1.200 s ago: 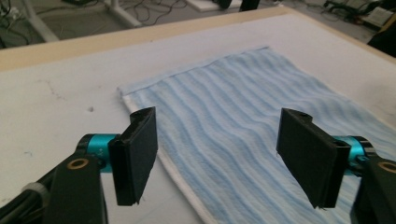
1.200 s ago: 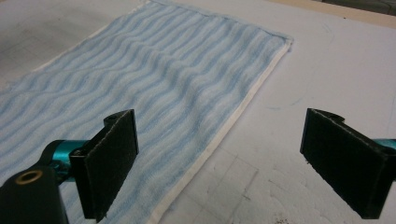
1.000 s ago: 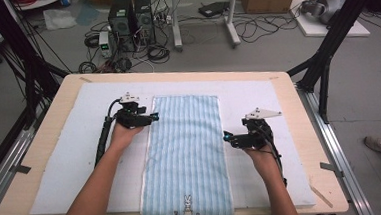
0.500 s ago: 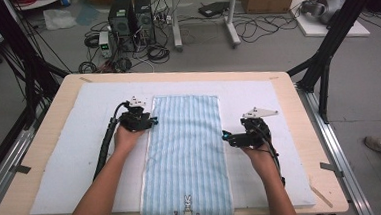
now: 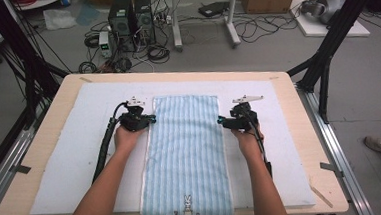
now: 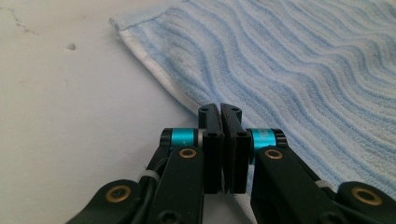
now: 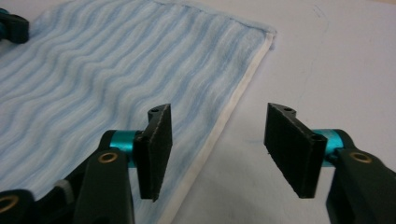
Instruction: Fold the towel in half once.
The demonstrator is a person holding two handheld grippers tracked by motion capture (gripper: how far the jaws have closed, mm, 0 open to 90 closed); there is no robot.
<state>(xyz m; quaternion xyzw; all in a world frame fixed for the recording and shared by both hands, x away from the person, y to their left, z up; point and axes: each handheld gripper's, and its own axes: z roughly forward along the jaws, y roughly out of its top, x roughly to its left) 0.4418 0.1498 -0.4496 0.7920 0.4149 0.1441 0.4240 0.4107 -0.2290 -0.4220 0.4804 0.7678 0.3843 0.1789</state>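
Here the long towel [image 5: 186,158] lies flat on the worktop [image 5: 303,180], running 12 to 6 — left claw [image 5: 152,119] pressed together at its 9 o'clock edge, right claw [image 5: 220,119] spread at 3.

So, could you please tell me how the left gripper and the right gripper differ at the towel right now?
The left gripper has its jaws pressed together at the towel's white-hemmed edge, though whether any cloth sits between them cannot be told; the right gripper is wide open, one jaw over the striped cloth and the other over the white mat. In the high view, each sits at a long side of the towel, toward its far end.
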